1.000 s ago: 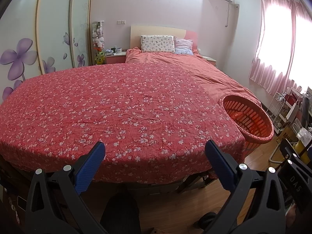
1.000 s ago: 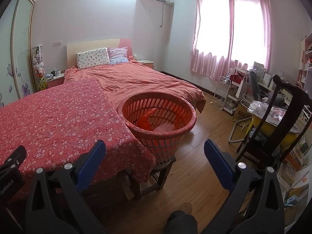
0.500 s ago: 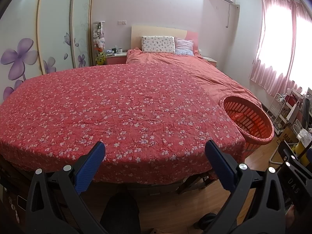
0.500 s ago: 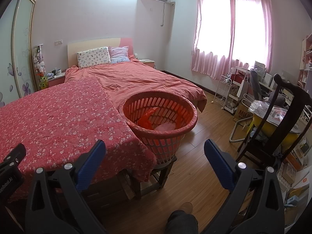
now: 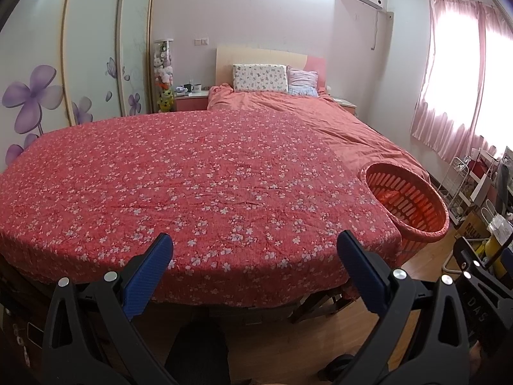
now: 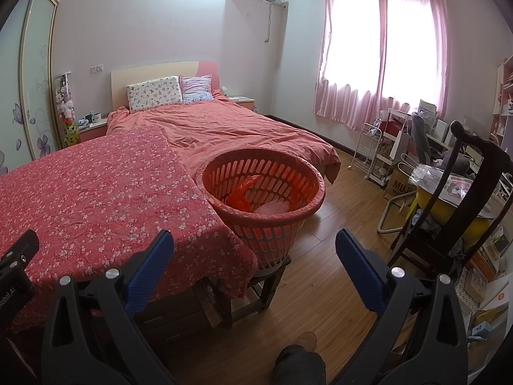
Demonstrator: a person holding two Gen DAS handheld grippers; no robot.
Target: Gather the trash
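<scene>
Both the left gripper (image 5: pixel 253 269) and right gripper (image 6: pixel 255 268) hang with fingers spread apart and holding nothing near the orange basket (image 6: pixel 264 192), which holds an orange bag (image 6: pixel 240 194).

Left hand-held gripper (image 5: pixel 255 271): two black plastic arms with triangular cut-outs, blue ribbed pads (image 5: pixel 148 276) on the inner faces, two silver screws per arm. Right hand-held gripper (image 6: pixel 255 269): same build, same blue pads (image 6: pixel 360 271). Black block at 9 o'clock in the right view carries white lettering, partly cut off. Dark trouser knee (image 6: pixel 299 364) at 6 o'clock.
</scene>
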